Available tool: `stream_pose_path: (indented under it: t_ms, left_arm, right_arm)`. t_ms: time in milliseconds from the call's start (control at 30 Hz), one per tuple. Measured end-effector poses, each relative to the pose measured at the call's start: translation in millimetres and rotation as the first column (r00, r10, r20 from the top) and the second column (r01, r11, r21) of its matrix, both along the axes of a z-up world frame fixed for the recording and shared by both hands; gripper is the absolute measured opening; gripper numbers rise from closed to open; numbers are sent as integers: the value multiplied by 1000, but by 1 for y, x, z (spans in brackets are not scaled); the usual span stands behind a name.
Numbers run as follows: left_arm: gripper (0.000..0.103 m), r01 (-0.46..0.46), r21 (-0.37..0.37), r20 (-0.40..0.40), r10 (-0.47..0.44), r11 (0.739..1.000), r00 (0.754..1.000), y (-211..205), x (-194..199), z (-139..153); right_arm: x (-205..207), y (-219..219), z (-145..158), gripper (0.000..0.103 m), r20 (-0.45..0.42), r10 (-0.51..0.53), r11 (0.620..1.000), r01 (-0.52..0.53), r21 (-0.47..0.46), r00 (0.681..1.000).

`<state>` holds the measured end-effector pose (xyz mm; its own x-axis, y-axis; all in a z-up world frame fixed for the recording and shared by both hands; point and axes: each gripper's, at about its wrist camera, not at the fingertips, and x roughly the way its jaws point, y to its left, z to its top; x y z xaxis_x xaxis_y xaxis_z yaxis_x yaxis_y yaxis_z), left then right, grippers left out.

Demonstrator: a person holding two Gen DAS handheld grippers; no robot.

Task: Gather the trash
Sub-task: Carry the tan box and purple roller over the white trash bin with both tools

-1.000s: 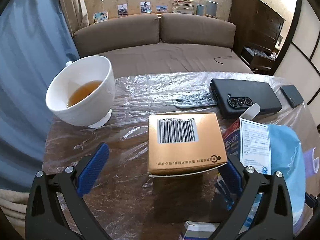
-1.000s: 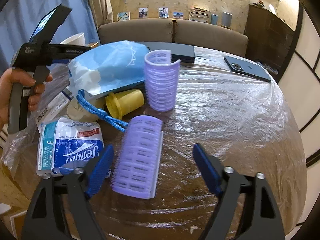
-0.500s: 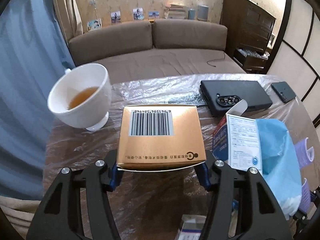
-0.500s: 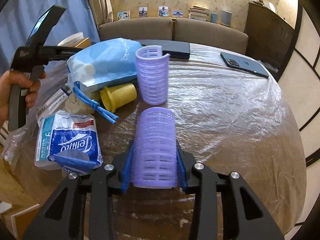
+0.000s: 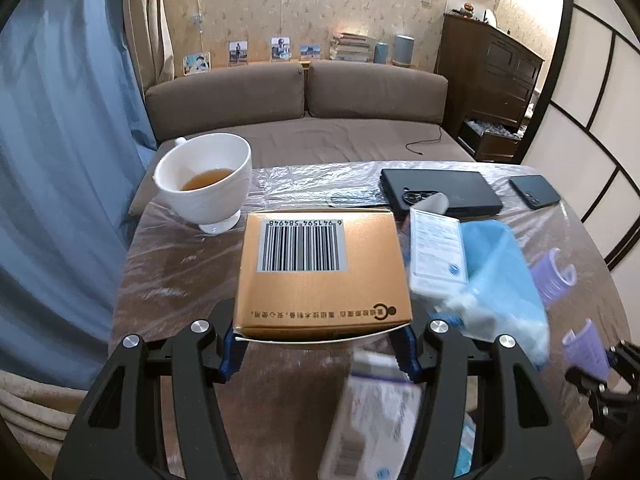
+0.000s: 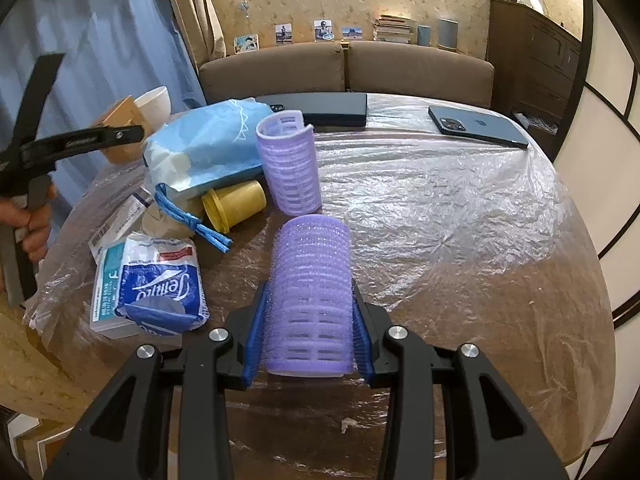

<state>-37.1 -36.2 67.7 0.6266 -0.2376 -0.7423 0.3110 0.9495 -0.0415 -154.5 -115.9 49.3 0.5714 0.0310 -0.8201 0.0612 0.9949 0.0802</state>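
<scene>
Your left gripper (image 5: 320, 344) has its jaws clamped on the gold box (image 5: 322, 274), raised above the bench (image 5: 172, 280) near the white cup (image 5: 206, 184), while your right gripper (image 6: 308, 340) pinches the near purple roller (image 6: 310, 296) lying lengthwise.

We are seeing a white cup (image 5: 204, 184) holding brown liquid, sitting near the table's (image 6: 460, 240) far left corner on crinkled clear plastic sheeting. We are seeing a black phone (image 5: 440, 196) lying flat beyond it, with a darker blue phone (image 6: 478, 126) lying apart to its right. A brown sofa (image 5: 300, 96) is standing behind the table, and a dark wooden cabinet (image 5: 488, 92) is standing at the right wall.
</scene>
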Motion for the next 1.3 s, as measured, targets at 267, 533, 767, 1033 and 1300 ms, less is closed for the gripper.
stream_pose_path:
  t_ms: [267,533,767,1033,1300]
  left_arm:
    - [59,18,-2,35,-18,1000,999,4,-51,15]
    - [60,46,-9,44,-46,999,998,8,-103,20]
    - [60,92,-36,30,-91,995,995,7,-145,16]
    - [60,186,-34,15,-186,982,982,-11,-187,6]
    - [60,286,-35,-1,-286,958,958,-26,-217,-3]
  right_arm:
    - [-7,8,15,37,27,43,999,-44,19,999]
    - [-23,23,28,37,44,97,995,-97,17,994]
    - [-42,32,34,37,49,128,991,-129,23,991]
    - [-65,41,36,37,46,167,984,-169,53,985]
    - [-86,46,31,37,28,193,978,-195,77,981]
